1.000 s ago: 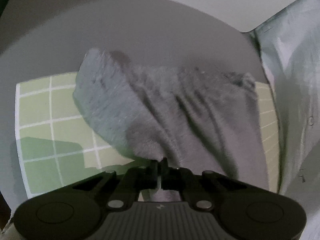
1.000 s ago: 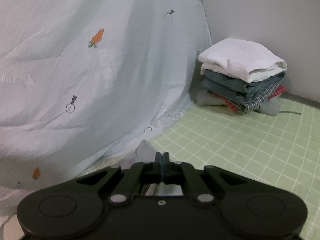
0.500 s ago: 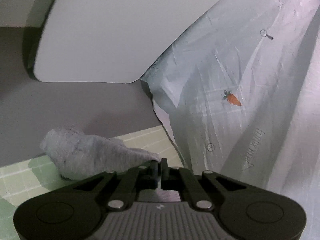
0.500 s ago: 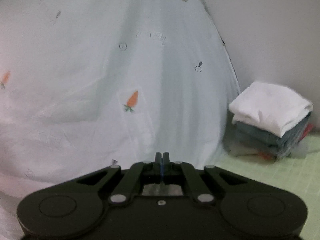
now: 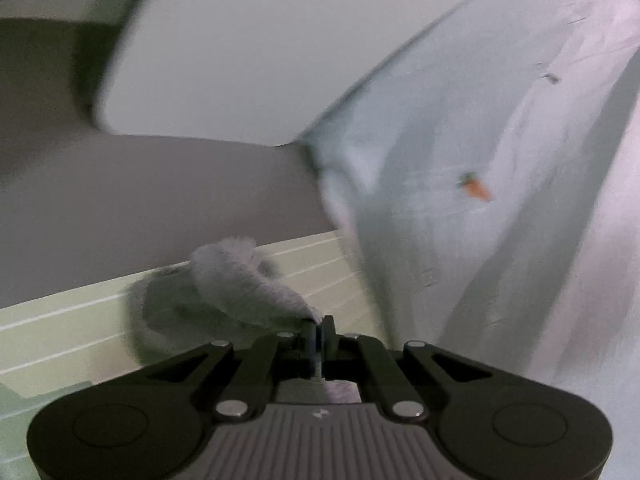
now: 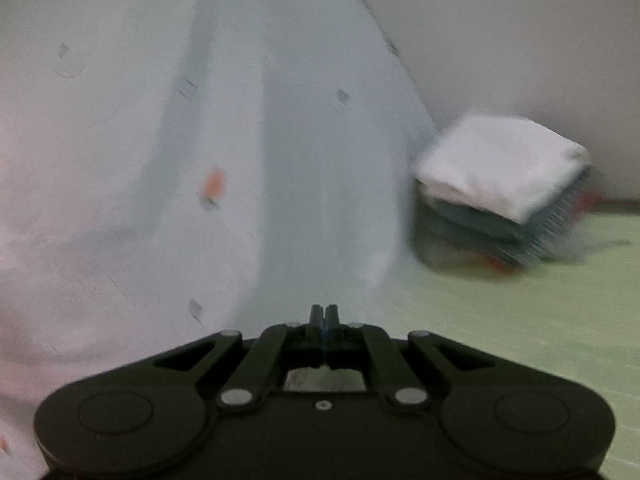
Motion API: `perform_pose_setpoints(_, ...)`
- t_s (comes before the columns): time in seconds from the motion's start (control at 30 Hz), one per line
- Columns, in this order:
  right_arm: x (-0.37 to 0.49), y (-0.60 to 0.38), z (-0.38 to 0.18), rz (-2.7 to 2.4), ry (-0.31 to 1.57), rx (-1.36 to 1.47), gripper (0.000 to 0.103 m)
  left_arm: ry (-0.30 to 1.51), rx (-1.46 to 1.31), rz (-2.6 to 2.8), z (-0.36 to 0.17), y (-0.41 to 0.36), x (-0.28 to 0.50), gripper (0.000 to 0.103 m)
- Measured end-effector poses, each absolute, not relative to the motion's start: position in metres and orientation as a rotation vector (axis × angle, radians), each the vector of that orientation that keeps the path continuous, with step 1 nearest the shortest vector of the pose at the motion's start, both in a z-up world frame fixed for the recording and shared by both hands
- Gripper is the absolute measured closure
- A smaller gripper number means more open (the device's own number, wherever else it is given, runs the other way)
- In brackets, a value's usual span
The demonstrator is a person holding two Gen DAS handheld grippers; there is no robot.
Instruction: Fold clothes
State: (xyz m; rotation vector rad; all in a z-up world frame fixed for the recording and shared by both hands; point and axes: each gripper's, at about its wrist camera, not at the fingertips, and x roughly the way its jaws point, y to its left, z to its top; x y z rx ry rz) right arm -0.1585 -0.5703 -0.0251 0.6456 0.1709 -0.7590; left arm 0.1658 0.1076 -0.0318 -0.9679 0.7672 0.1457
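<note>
Left wrist view: the left tongs (image 5: 319, 326), at lower centre, are closed to a narrow slit with grey fabric pinched between them; a grey fuzzy garment (image 5: 240, 284) trails up and to the left from the tips, its far end bunched over the green grid mat (image 5: 60, 332); holding it by one point lets the rest hang or drag free, which probably serves to spread it. The right half of the frame is filled by a pale blue cloth with carrot print (image 5: 480, 200), raised like a curtain; a white rounded panel (image 5: 240, 48) occupies the upper left, its nature not clear.

Right wrist view: the right tongs (image 6: 324, 314) are pressed together with only a thin blue line between them; a bit of grey material shows behind the tips, but whether it is gripped, and what it is, cannot be told. The carrot-print cloth rises steeply across the left and centre of the frame. At centre right a stack of folded clothes (image 6: 504, 188), a white piece on top, sits on the mat against the wall; folded items appear to be parked there, away from the working space. The picture is blurred.
</note>
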Motion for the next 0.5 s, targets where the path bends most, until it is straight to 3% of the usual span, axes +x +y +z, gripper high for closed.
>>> perform_pose_setpoints(0.3, -0.233, -0.557, -0.173, -0.829, 0.712, 0.717, 0.098, 1.027, -0.814, 0.487, -0.119, 0.125, 0.073, 0.098)
perform_pose_setpoints(0.37, -0.244, -0.554, -0.178, -0.817, 0.74, 0.715, 0.087, 1.055, -0.738, 0.534, -0.125, 0.123, 0.058, 0.091)
perform_pose_setpoints(0.4, -0.248, -0.554, -0.176, -0.814, 0.739, 0.709, 0.08, 1.053, -0.679, 0.539, -0.121, 0.12, 0.054, 0.081)
perform_pose_setpoints(0.43, -0.249, -0.557, -0.174, -0.807, 0.735, 0.696, 0.067, 1.036, -0.628, 0.543, -0.115, 0.114, 0.051, 0.073)
perform_pose_setpoints(0.5, -0.249, -0.564, -0.171, -0.789, 0.729, 0.663, 0.062, 0.994, -0.541, 0.527, -0.1, 0.097, 0.049, 0.069)
